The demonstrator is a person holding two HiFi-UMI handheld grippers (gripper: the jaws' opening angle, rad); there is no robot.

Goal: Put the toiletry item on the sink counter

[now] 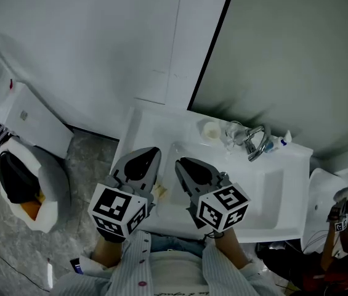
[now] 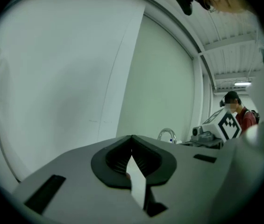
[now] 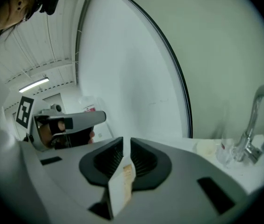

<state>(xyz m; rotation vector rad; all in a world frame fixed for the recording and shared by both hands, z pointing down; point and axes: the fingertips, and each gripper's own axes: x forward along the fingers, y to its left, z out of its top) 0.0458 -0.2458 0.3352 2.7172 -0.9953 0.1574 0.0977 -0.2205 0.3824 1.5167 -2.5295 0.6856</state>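
Seen from the head view, both grippers hover side by side over the front of the white sink counter (image 1: 146,125). My left gripper (image 1: 146,156) has its jaws closed together. In the left gripper view a thin white packet (image 2: 138,183) is pinched low between the jaws of the left gripper (image 2: 132,136). My right gripper (image 1: 183,164) keeps a narrow gap. In the right gripper view a white packet with a tan label (image 3: 121,183) sits clamped in the gap of the right gripper (image 3: 127,139). A small beige item (image 1: 159,193) shows between the two gripper bodies.
A chrome faucet (image 1: 255,142), a clear glass (image 1: 232,131) and a small round dish (image 1: 210,129) stand at the back of the basin (image 1: 266,184). A white toilet (image 1: 26,113) and a bin (image 1: 20,184) are at the left. A person (image 1: 337,217) stands at the right.
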